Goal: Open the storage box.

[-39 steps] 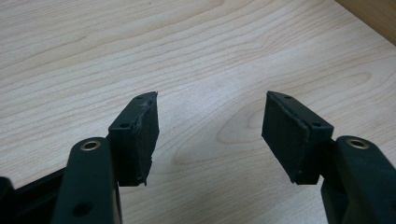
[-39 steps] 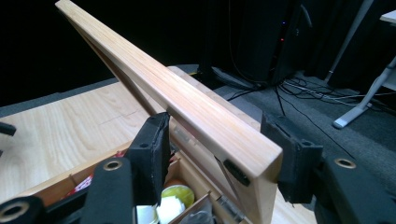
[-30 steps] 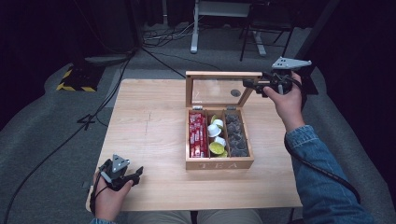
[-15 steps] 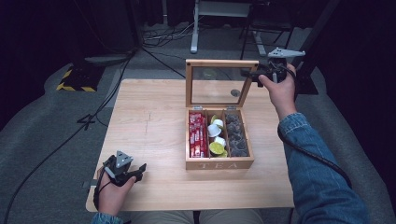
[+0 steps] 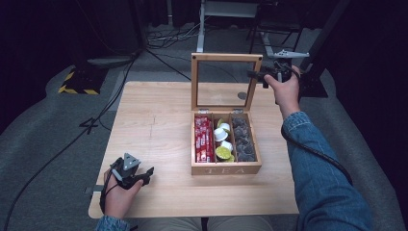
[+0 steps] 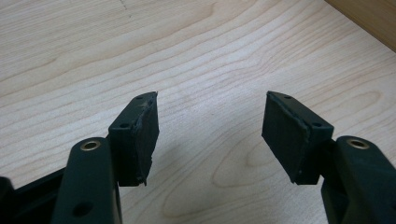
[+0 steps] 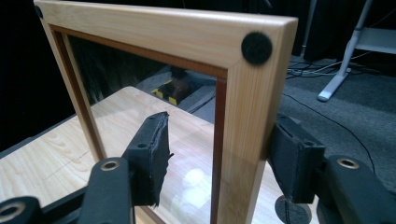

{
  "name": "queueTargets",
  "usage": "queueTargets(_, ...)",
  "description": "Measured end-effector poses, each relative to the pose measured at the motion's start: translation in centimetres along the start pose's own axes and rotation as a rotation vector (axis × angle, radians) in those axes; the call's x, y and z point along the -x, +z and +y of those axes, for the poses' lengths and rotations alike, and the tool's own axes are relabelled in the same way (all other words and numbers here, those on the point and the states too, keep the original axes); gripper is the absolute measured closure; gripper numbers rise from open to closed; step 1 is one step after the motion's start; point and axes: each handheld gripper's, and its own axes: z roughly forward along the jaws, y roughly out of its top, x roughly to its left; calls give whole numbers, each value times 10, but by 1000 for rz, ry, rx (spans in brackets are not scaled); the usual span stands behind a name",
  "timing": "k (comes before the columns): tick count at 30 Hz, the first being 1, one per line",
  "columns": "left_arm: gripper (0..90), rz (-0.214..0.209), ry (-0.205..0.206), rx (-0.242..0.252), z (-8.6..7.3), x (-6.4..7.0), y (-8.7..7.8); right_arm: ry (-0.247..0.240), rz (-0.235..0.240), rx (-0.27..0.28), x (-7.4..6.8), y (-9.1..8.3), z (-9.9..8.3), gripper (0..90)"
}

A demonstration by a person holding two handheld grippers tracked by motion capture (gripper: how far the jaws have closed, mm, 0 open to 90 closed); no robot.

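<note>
Starting at the left, we are resting our left gripper low at the near left corner of the table, jaws spread apart over bare wood and holding nothing; it is sitting well away from the tea box.

Moving right, the tea box is standing near the middle of the table, open, with red packets in its left compartment, small cups in the middle one and dark pieces in the right one. Its glass lid is standing nearly upright at the far side, long axis running left to right.

Farther right, we are bringing our right gripper to the lid's upper right corner. In the right gripper view the jaws are straddling the wooden frame, one in front of the glass, one behind, not visibly pressing, so we are judging them parted. This hand is clearly the nearer one.

The table is pale wood, standing on grey carpet in a dark room with trailing cables.
</note>
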Motion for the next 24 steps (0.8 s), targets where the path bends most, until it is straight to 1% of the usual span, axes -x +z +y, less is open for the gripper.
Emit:
queueTargets(4, 367, -1, 2, -6, 0, 0, 1, 11, -4, 7, 3, 4, -3, 421)
queueTargets(7, 366, 0, 3, -12, -1, -1, 1, 35, 0, 13, 5, 6, -5, 408)
queueTargets(13, 365, 3, 4, -14, -1, -1, 1, 31, -15, 23, 6, 11, -9, 367)
queueTargets(16, 359, 2, 2, -20, -2, -2, 2, 38, -19, 25, 6, 13, -10, 342)
queueTargets(21, 350, 2, -12, -24, -3, -3, 3, 42, -27, 21, 6, 16, -11, 321)
queueTargets(24, 347, 3, -6, -29, -3, -3, 3, 41, -38, 10, 6, 18, -12, 294)
